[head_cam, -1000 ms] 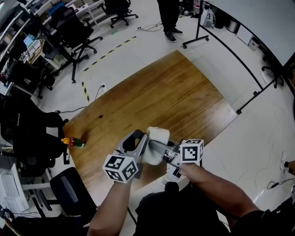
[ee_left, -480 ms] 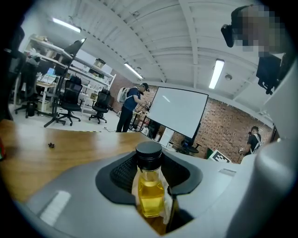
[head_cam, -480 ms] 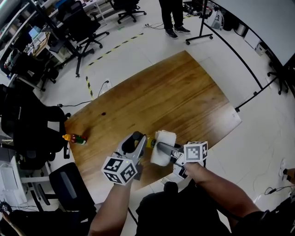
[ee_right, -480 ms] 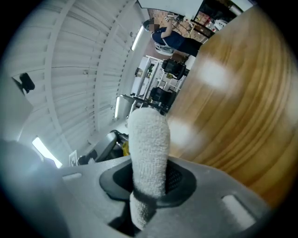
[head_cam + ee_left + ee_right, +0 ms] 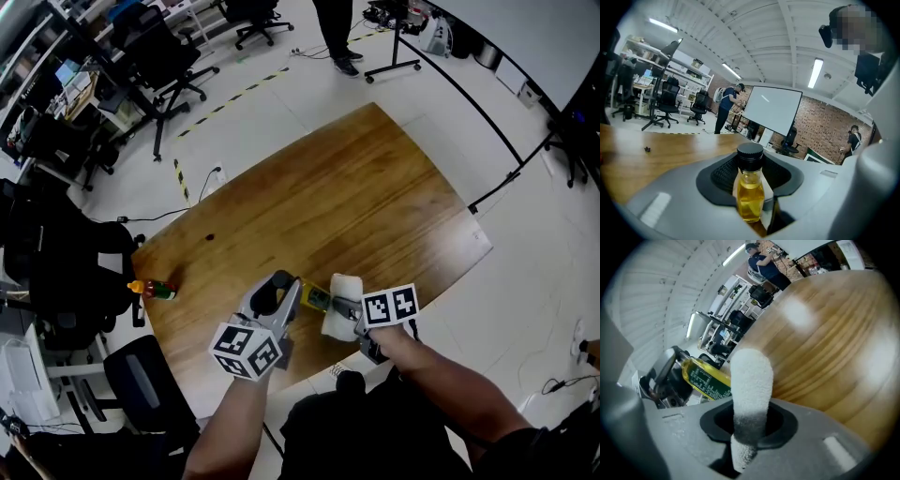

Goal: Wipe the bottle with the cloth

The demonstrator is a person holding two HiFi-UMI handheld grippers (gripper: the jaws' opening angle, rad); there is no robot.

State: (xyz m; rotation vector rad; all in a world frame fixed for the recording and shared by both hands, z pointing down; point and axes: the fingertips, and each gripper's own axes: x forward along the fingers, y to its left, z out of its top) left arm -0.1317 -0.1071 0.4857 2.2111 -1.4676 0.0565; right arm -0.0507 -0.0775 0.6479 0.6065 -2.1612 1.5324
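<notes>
Pinching a bottle of yellow liquid with a black cap, the left gripper sits in the lower middle of the head view, its jaws closed on the glass. Just right of it, the right gripper clamps a folded white cloth, which stands up out of its jaws. Both are over the table's near edge. The cloth's top overlaps the bottle's green label, but contact is unclear. Farther off, at the table's left edge, an orange-capped bottle lies on its side, with a dark speck beyond it. Office chairs and a standing person fill the upper frame.
</notes>
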